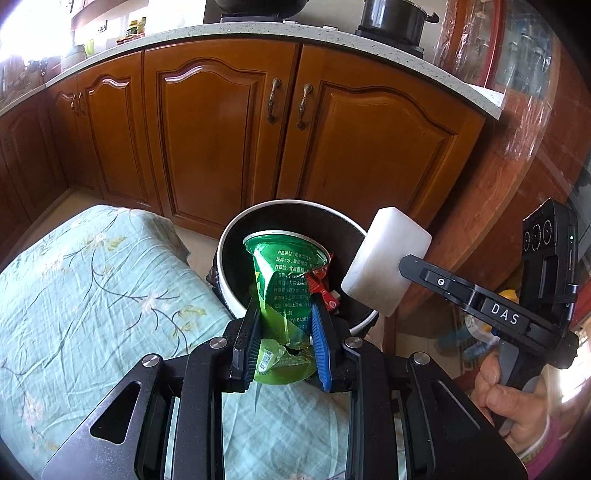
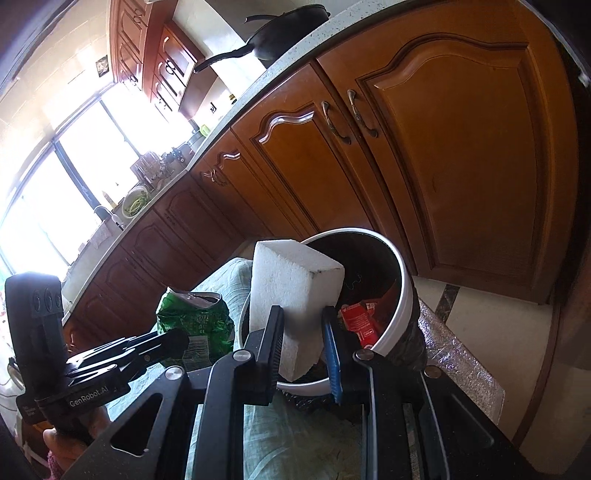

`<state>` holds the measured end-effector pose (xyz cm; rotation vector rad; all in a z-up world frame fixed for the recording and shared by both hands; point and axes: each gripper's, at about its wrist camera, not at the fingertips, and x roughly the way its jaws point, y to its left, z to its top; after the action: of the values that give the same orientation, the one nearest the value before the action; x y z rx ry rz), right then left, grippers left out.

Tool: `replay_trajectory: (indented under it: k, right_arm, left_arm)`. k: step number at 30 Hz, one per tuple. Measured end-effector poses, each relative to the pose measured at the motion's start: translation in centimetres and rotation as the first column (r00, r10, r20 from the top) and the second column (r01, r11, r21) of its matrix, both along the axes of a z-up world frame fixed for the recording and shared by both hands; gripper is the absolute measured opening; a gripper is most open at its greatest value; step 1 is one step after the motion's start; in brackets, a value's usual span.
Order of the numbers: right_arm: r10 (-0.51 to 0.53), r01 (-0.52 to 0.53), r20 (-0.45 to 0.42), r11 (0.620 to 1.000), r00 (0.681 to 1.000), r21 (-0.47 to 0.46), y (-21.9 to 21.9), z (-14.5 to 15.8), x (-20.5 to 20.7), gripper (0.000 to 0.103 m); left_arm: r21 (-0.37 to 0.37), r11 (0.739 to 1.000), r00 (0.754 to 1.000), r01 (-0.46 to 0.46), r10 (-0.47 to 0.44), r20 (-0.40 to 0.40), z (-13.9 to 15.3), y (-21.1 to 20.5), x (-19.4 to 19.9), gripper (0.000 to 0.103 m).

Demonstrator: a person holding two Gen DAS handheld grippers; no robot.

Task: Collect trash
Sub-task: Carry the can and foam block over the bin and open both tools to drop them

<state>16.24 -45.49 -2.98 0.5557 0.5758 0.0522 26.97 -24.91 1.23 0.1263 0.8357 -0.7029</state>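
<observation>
My left gripper (image 1: 284, 306) is shut on a crushed green drink can (image 1: 284, 280), held over the near rim of a round white-rimmed bin (image 1: 236, 229). Red wrappers (image 1: 325, 291) lie inside the bin. My right gripper (image 2: 301, 319) is shut on a white foam block (image 2: 291, 291), held just above the bin's (image 2: 402, 280) near-left rim. In the left wrist view the foam block (image 1: 384, 258) hangs at the bin's right edge on the right gripper (image 1: 402, 266). In the right wrist view the green can (image 2: 195, 314) sits left of the block in the left gripper (image 2: 177, 339).
A table with a pale green floral cloth (image 1: 81, 280) lies left of and below the bin. Brown wooden cabinets (image 1: 221, 136) under a speckled counter (image 1: 184, 37) stand close behind it. A dark pot (image 1: 395, 18) sits on the counter. A hand (image 1: 513, 391) holds the right gripper's handle.
</observation>
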Motion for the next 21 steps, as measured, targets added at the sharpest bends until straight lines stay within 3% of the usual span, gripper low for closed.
replay_trajectory:
  k: [21]
  right_arm:
    - [-0.013, 0.0, -0.1, 0.992, 0.995, -0.128, -0.4, -1.2, 3.0, 0.022]
  left_arm:
    - [0.015, 1.0, 0.996, -0.016, 0.017, -0.09, -2.6, -5.0, 4.0, 0.024]
